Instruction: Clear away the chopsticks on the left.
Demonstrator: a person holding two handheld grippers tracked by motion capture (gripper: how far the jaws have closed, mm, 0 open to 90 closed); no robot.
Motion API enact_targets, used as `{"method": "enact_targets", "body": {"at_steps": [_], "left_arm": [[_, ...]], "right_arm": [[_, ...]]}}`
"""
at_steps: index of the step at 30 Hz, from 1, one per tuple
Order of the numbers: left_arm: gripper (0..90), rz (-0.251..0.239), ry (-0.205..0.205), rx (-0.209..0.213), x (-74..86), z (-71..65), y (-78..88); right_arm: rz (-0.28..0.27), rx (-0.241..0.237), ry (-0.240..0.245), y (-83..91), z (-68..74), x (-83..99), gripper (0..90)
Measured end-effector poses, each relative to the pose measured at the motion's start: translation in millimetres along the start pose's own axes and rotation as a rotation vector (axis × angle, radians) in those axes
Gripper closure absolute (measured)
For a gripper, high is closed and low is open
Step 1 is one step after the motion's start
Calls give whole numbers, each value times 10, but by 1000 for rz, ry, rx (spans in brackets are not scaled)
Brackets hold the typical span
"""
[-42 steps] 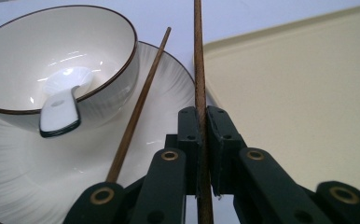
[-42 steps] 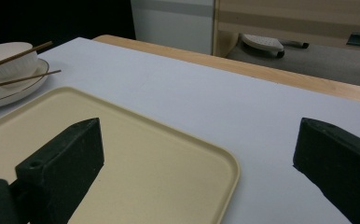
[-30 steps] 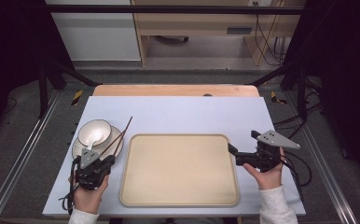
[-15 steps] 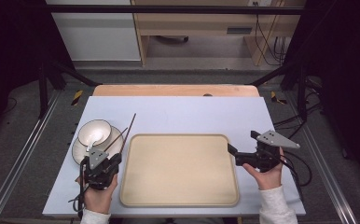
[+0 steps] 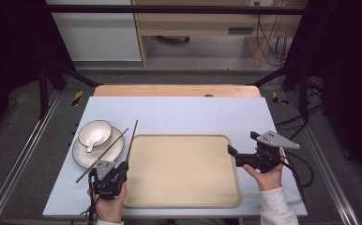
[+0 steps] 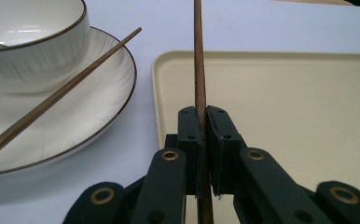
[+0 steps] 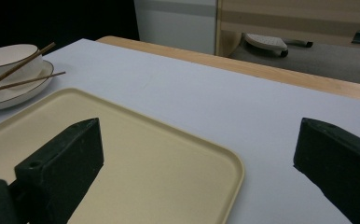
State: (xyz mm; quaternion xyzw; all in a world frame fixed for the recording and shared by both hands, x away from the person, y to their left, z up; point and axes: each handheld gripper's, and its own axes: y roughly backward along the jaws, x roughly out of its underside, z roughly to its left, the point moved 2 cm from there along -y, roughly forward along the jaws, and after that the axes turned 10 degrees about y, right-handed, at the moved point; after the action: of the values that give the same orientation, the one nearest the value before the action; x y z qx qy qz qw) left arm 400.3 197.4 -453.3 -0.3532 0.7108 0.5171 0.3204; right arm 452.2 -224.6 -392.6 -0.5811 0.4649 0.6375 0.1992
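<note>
The chopstick (image 6: 198, 60) pinched between the closed jaws of the left gripper (image 5: 123, 167) runs lengthwise away from the person, over the tray's (image 5: 184, 204) left rim, its far tip beside the plate (image 5: 83, 157). Its mate (image 5: 105, 153) lies slantwise across that plate by the bowl (image 5: 95, 132) — so I'd judge one stick picked up, none set down. The right gripper (image 5: 243, 150) hangs open at the tray's right edge — holding nothing.

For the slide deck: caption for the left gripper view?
Left gripper shut on a chopstick above the tray edge.
</note>
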Motion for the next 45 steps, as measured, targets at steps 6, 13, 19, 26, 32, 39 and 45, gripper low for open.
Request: {"method": "enact_targets", "body": {"at_steps": [6, 13, 19, 26, 32, 39, 45], "left_arm": [[844, 17, 25, -4, 152, -45, -80], [844, 32, 19, -22, 227, -64, -129], [844, 62, 13, -33, 324, -83, -191], [844, 91, 8, -47, 368, -95, -260], [844, 103, 12, -53, 380, -82, -301], [843, 109, 11, -46, 367, -77, -315], [841, 111, 8, -44, 369, -83, -312]], "right_arm": [[4, -4, -3, -18, 12, 5, 18], [12, -10, 2, -37, 19, 13, 18], [17, -10, 3, -52, 28, 19, 18], [21, -12, 5, -64, 33, 24, 18], [23, -11, 8, -65, 31, 26, 18], [27, -13, 6, -66, 34, 27, 18], [27, -12, 7, -67, 33, 27, 18]]}}
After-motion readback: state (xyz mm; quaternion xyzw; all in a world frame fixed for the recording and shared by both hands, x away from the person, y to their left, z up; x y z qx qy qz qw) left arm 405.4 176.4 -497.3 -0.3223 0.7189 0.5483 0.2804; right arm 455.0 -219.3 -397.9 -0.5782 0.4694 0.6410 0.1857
